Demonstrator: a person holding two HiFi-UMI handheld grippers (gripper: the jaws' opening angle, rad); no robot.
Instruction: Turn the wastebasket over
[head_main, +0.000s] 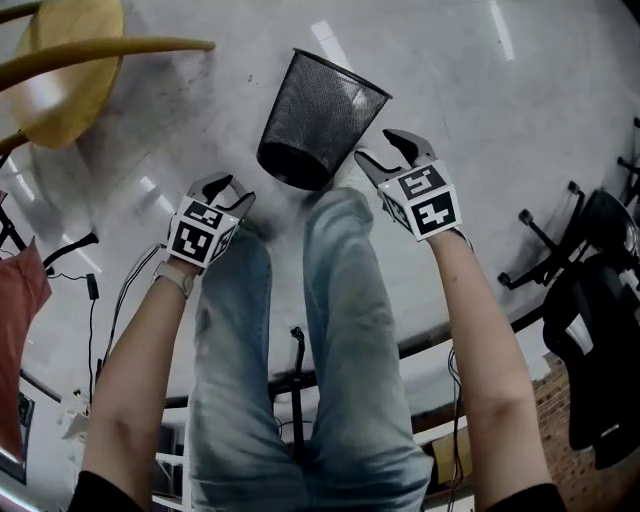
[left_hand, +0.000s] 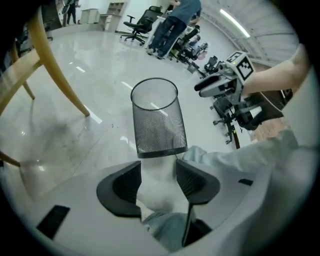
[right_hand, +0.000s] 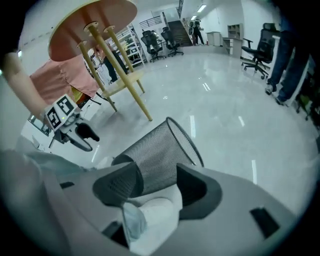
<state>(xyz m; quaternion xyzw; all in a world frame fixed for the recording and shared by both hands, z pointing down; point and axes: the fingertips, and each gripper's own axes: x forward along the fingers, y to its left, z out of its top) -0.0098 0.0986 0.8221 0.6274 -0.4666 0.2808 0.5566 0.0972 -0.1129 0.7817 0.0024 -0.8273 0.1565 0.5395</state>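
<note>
The wastebasket (head_main: 320, 115) is black wire mesh and stands upright on the pale glossy floor, open rim upward. In the left gripper view the wastebasket (left_hand: 157, 120) is just beyond the jaws, and in the right gripper view the wastebasket (right_hand: 155, 150) appears tilted behind the jaws. My left gripper (head_main: 232, 190) hangs open to the basket's near left, not touching it. To the basket's right, level with its side, my right gripper (head_main: 393, 150) is open and also apart from it. Neither has anything between its fingers.
A wooden stool (head_main: 70, 60) with slanted legs stands at the far left. The person's jeans legs (head_main: 330, 330) and white shoe (left_hand: 160, 195) are right in front of the basket. A black office chair (head_main: 590, 250) stands at the right, cables (head_main: 90, 285) lie at the left.
</note>
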